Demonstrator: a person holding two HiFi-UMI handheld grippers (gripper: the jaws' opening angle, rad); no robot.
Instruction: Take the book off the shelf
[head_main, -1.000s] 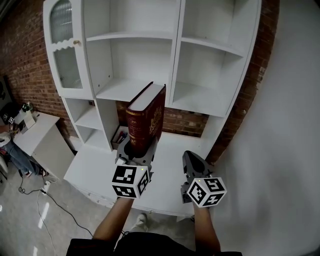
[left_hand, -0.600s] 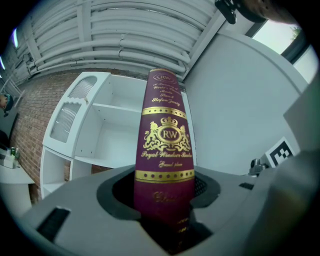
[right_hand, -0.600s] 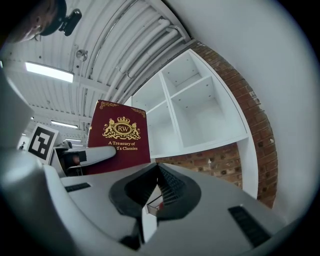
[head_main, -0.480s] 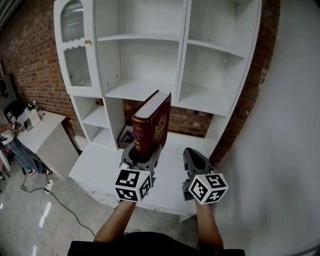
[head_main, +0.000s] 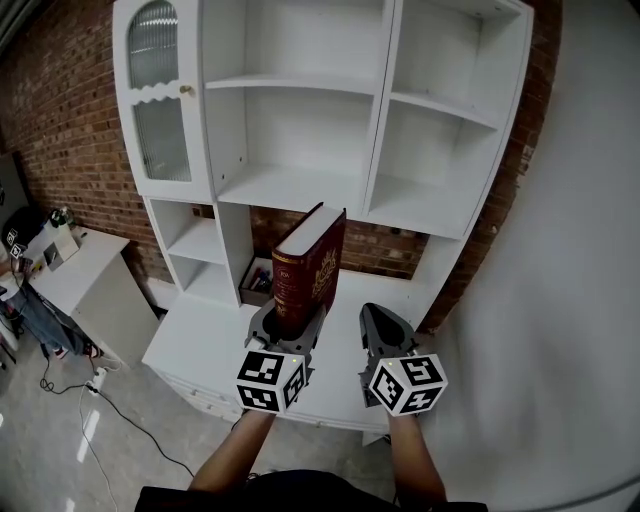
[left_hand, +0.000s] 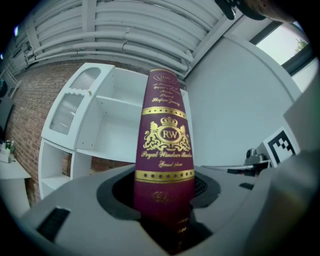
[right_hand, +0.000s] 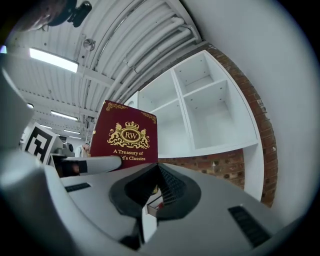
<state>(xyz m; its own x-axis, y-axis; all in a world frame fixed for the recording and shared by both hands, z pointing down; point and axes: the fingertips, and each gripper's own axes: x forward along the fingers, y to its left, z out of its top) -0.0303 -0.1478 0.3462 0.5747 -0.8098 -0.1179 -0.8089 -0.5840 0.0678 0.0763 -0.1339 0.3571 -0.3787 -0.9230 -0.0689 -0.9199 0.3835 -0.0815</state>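
Gripping the maroon book (head_main: 308, 268) by its lower end, our left gripper (head_main: 286, 320) holds it upright, well clear of the white shelf unit's (head_main: 300, 185) edges. Our right gripper (head_main: 377, 322) sits beside it, jaws together, empty. The book's foot is hidden inside the jaws.

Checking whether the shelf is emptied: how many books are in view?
1: the red book, upright in the left gripper. Things in the low cubby are too small to tell.

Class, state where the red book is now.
In the head view the book stands upright at centre, clamped in the left gripper, in front of the shelf, left of the right gripper.
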